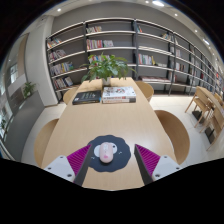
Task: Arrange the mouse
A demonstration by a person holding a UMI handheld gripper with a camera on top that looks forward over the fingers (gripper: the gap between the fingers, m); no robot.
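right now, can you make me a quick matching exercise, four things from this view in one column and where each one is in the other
Things:
1. mouse
2. mat
3. books
4. plant

Places:
A. at the table's far end, behind the books
B. under the mouse
C. between the open fingers, on the mat
D. flat on the table, beyond the mat

Pairs: 1-C, 2-B, 3-D, 4-A

The gripper is open; neither finger presses on the mouse.
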